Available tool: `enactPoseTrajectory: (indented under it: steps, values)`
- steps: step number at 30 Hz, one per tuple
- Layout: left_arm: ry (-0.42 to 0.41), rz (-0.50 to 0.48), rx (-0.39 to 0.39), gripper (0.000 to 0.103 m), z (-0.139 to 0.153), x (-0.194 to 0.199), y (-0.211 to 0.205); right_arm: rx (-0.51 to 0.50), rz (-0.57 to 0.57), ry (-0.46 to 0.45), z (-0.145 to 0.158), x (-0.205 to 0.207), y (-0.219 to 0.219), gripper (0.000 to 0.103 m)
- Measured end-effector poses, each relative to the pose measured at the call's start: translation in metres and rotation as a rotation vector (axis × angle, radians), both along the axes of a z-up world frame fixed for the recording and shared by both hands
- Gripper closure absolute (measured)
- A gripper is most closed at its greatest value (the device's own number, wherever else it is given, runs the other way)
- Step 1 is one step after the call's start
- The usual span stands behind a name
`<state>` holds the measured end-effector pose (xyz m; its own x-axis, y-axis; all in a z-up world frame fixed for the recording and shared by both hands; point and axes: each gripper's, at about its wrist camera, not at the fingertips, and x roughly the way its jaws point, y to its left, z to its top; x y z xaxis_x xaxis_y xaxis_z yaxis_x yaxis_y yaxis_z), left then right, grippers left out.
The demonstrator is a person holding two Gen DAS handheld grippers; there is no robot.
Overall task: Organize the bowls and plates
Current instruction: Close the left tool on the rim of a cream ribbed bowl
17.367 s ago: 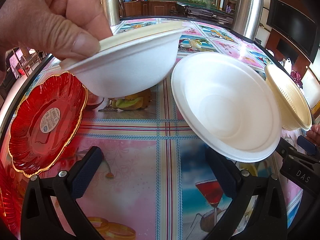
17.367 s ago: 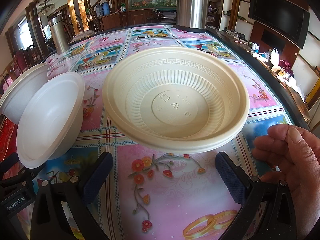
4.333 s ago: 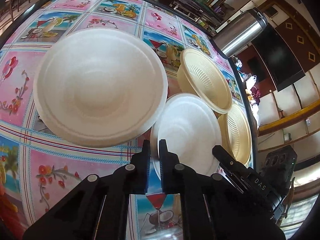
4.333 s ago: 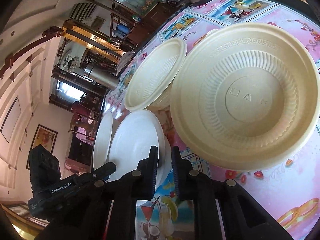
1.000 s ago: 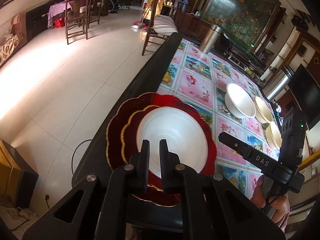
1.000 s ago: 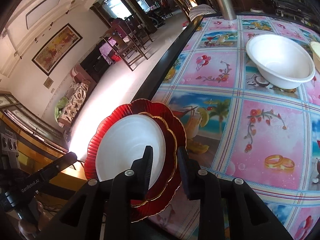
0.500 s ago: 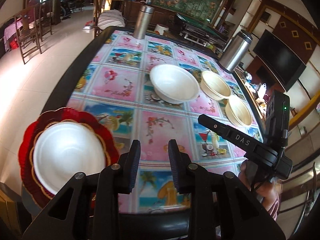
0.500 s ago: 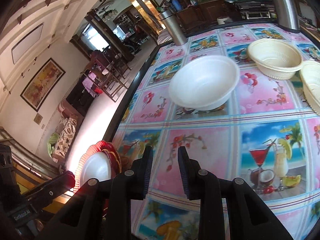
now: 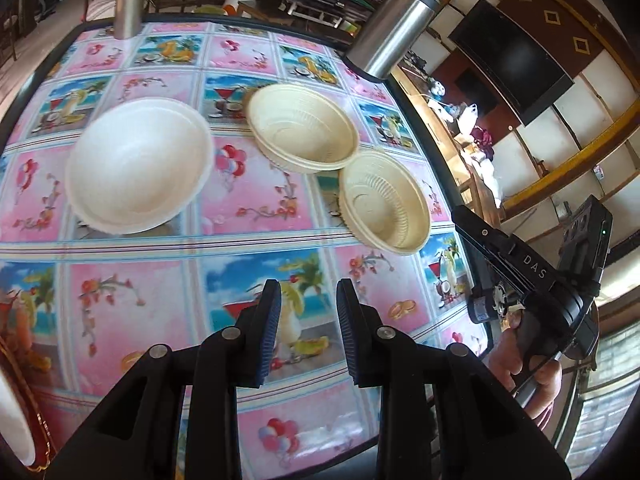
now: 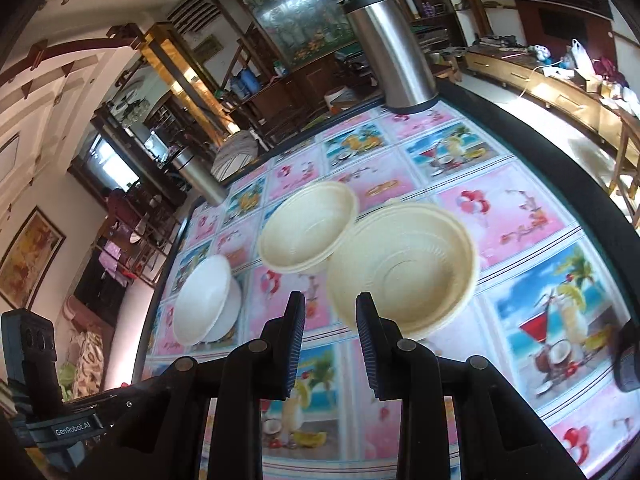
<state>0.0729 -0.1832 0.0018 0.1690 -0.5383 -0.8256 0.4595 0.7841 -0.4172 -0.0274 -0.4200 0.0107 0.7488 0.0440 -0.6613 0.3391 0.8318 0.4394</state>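
Note:
Over the table's near edge my left gripper (image 9: 308, 296) stands open, nothing between its pads. Beyond it on the patterned cloth sit a white bowl (image 9: 138, 168) to the left and two cream ribbed bowls, one farther (image 9: 302, 128) and one nearer (image 9: 384, 204). My right gripper (image 10: 330, 308) is open too and empty, hovering just short of the nearer cream bowl (image 10: 404, 272). The farther cream bowl (image 10: 308, 228) touches it, and the white bowl (image 10: 204, 300) lies off to the left. A red gold-rimmed plate (image 9: 40, 436) with a white bowl (image 9: 12, 420) in it shows at the bottom left corner.
Two tall steel flasks (image 9: 392, 28) (image 9: 130, 0) stand at the table's far side. The dark table edge (image 10: 560, 168) curves along the right. A hand (image 9: 528, 376) holds the right gripper's body beyond the table's right edge. Chairs and cabinets stand farther off.
Both views have swung from the red plates at the table's left end toward the bowls. The left jaws parted and left the white bowl on the red plates.

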Motion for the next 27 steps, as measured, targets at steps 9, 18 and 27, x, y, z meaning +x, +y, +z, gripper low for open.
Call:
enactPoseTrajectory:
  steps: [9, 18, 27]
  values:
    - [0.153, -0.013, -0.008, 0.077, -0.028, 0.039, -0.073, 0.068, -0.107, 0.061, -0.033, 0.009, -0.088, 0.073]
    - [0.165, -0.009, 0.000, 0.077, -0.038, 0.051, -0.100, 0.200, -0.098, 0.070, -0.066, 0.021, -0.117, 0.073]
    - [0.148, 0.006, 0.048, 0.077, -0.048, 0.055, -0.112, 0.221, -0.074, 0.072, -0.077, 0.022, -0.119, 0.073]
